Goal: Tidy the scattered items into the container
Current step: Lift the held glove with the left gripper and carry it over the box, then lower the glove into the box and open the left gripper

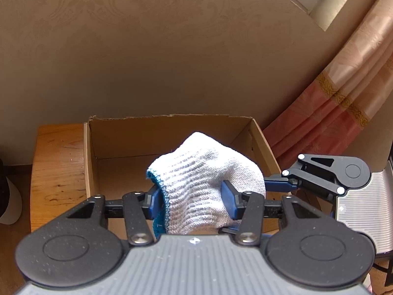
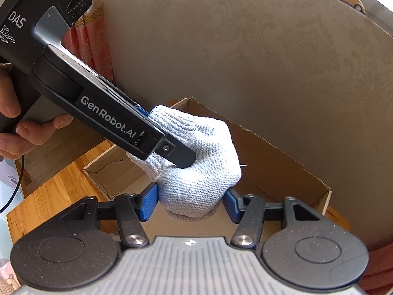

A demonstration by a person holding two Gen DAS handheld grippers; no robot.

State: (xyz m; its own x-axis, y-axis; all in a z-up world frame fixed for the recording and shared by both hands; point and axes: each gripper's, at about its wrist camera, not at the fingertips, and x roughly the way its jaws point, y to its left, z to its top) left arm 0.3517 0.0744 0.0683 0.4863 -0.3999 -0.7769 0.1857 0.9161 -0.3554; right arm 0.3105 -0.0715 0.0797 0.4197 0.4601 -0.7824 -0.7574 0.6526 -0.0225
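Beige damask wallpaper (image 1: 159,49) and a pink striped curtain (image 1: 343,103) back the left wrist view, where an open brown cardboard box (image 1: 118,137) sits on a honey-coloured wooden table (image 1: 56,167). The left gripper (image 1: 194,199) is held over the box's near edge, its 2 blue-padded jaws clamped on the ribbed cuff of a white knitted work glove with a teal hem (image 1: 208,172). The glove bulges up above the box's opening. From the right, the right gripper (image 1: 282,184) reaches in, its blue tip touching the glove's far side.

From the right wrist view, the same wallpaper (image 2: 270,49) fills the background and the box (image 2: 282,157) lies below, on the table (image 2: 61,189). The right gripper (image 2: 189,202) has its 2 blue pads pressed against the glove (image 2: 203,182), gripping its lower bulge. The left gripper (image 2: 172,147) comes in diagonally from the upper left, closed on the glove's cuff, with the person's left hand (image 2: 22,132) wrapped around its handle. The glove hangs above the box, between both grippers.
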